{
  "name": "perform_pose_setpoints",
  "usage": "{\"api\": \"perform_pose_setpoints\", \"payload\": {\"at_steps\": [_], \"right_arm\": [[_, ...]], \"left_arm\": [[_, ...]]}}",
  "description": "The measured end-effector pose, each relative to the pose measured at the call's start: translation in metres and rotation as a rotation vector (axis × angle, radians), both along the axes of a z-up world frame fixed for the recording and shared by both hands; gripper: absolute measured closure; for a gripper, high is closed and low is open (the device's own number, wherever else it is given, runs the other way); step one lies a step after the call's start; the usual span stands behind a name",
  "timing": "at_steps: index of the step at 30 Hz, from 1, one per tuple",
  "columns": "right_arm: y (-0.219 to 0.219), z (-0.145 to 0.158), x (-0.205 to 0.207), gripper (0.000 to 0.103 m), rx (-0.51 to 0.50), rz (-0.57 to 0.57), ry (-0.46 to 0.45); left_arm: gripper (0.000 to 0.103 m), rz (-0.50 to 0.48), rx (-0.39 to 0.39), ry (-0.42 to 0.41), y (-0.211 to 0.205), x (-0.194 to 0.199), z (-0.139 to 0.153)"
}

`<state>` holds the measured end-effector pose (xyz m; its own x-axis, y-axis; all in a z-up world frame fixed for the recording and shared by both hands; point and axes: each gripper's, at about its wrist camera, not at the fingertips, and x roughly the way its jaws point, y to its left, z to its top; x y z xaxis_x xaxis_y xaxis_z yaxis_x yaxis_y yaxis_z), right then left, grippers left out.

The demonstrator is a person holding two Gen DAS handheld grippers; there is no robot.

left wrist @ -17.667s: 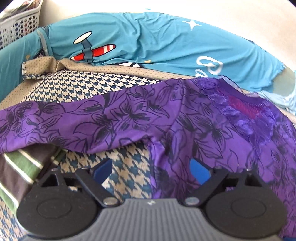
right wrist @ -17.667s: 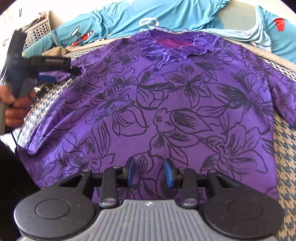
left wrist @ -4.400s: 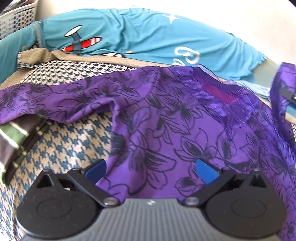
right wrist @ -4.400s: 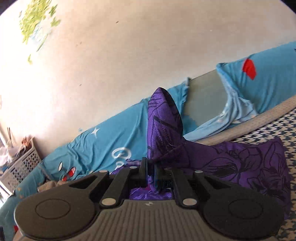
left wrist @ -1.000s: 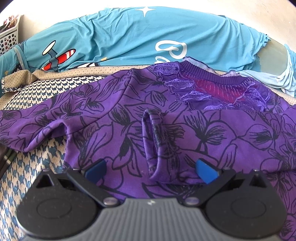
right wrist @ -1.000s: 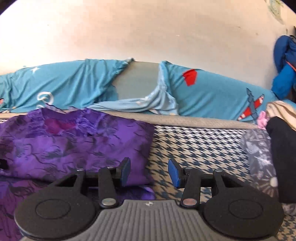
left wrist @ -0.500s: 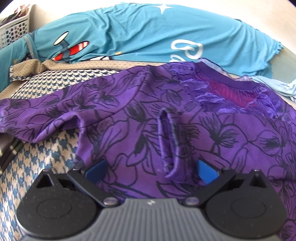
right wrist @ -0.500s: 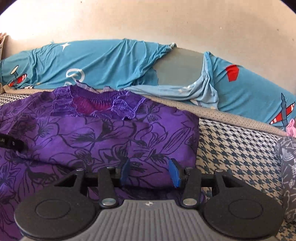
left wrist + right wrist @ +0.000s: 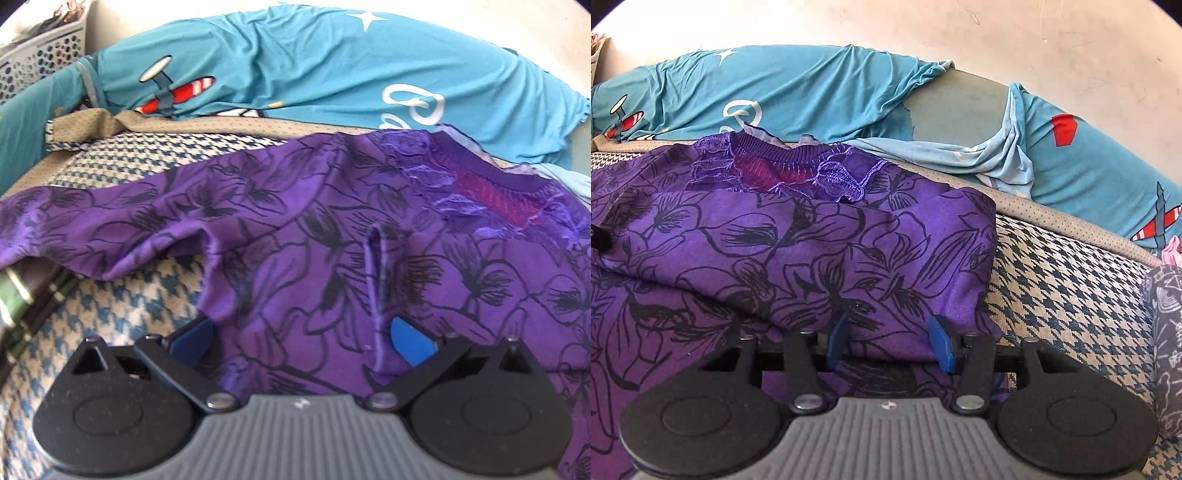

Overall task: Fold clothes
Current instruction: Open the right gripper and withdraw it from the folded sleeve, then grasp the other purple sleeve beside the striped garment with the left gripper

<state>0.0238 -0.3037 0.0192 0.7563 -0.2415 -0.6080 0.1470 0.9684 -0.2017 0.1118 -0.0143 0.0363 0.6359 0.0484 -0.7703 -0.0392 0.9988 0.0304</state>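
Purple floral top (image 9: pixel 798 251) bears no legible label; left gripper (image 9: pixel 301 334) and right gripper (image 9: pixel 888 341) both gape above it.

place: home, a bedroom or living corner | seat: bed or couch, cannot tell which, under a blue-and-cream houndstooth cover (image 9: pixel 1071 280) | cushions: teal cloth printed with red-striped aeroplanes (image 9: pixel 258 66) against a plain cream wall (image 9: pixel 923 29) | clothes: purple floral-print top (image 9: pixel 775 251) spread out | storage: white perforated plastic basket (image 9: pixel 40 55) at far left
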Motion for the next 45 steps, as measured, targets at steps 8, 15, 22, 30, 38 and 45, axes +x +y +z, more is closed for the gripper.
{"api": "perform_pose_setpoints", "payload": {"at_steps": [8,15,22,30,38,45], "right_arm": [[0.006,-0.001,0.001,0.054,-0.033,-0.005,0.004],[0.009,-0.002,0.0,0.053,-0.048,-0.018,-0.004],[0.015,-0.005,0.001,0.052,-0.077,-0.033,-0.011],[0.021,-0.008,0.002,0.051,-0.113,-0.043,-0.024],[0.027,-0.01,0.003,0.051,-0.151,-0.043,-0.023],[0.033,-0.012,0.005,0.051,-0.199,-0.042,-0.022]], "left_arm": [[0.0,0.115,-0.001,0.02,0.035,0.004,0.009],[0.0,0.242,-0.015,-0.048,0.079,0.0,0.034],[0.007,0.405,-0.058,-0.101,0.142,-0.002,0.055],[0.007,0.525,-0.076,-0.118,0.214,-0.014,0.066],[0.019,0.584,-0.241,-0.071,0.278,-0.023,0.058],[0.033,0.555,-0.448,-0.077,0.322,-0.014,0.055]]}}
